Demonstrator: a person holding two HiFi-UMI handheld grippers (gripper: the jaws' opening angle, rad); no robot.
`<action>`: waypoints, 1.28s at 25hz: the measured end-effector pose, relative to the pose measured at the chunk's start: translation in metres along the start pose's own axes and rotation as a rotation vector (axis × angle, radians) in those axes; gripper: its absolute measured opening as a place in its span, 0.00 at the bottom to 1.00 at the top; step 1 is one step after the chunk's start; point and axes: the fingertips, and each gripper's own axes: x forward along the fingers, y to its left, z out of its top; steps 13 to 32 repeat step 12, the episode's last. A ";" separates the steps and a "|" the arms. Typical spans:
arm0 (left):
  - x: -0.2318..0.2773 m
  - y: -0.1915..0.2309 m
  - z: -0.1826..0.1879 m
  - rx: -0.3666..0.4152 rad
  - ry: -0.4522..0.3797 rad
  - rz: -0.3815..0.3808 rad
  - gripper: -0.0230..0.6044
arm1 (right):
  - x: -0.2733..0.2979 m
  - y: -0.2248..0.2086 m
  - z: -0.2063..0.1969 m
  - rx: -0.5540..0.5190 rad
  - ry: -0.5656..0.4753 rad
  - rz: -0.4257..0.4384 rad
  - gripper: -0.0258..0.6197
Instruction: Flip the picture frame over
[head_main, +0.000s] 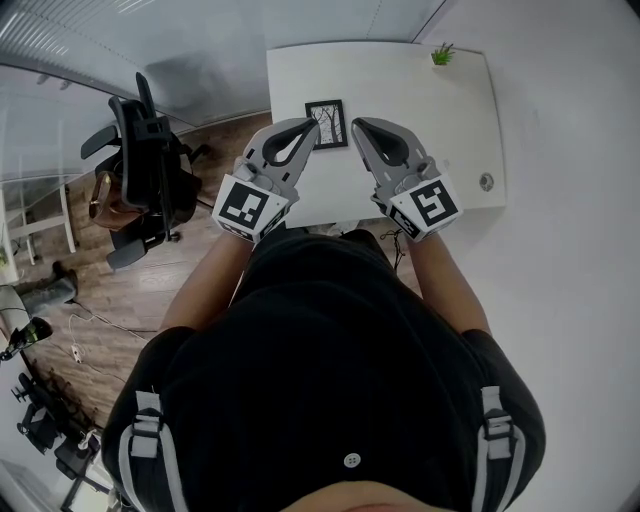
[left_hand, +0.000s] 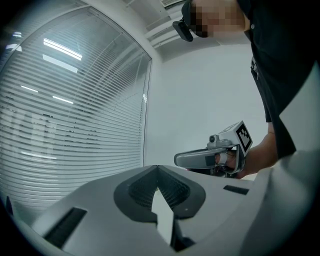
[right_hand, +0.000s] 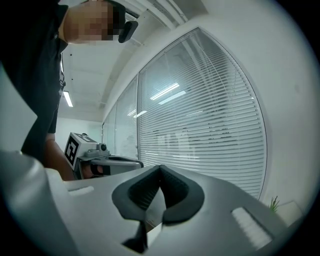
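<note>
A small black picture frame (head_main: 327, 123) lies flat on the white table (head_main: 440, 120), picture side up, near the table's middle. My left gripper (head_main: 311, 124) is held level just left of the frame, above the table, its jaws shut with nothing in them. On the frame's other side my right gripper (head_main: 357, 125) is also level and shut on nothing. In the left gripper view the closed tips (left_hand: 157, 168) point at a blind-covered window, with the right gripper (left_hand: 210, 157) beside them. The right gripper view shows its closed tips (right_hand: 160, 168) and the left gripper (right_hand: 107, 162).
A small green plant (head_main: 442, 54) stands at the table's far right corner, and a round cable port (head_main: 486, 181) sits near the right edge. A black office chair (head_main: 140, 165) stands on the wooden floor to the left. Windows with blinds (right_hand: 210, 125) lie beyond the table.
</note>
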 end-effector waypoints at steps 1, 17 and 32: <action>0.000 0.000 0.000 0.000 0.003 0.001 0.05 | 0.000 0.001 0.000 0.000 0.000 0.001 0.05; -0.002 0.000 -0.002 0.004 0.007 0.009 0.05 | -0.002 0.000 -0.005 -0.014 0.016 -0.007 0.05; -0.002 0.000 -0.002 0.004 0.007 0.009 0.05 | -0.002 0.000 -0.005 -0.014 0.016 -0.007 0.05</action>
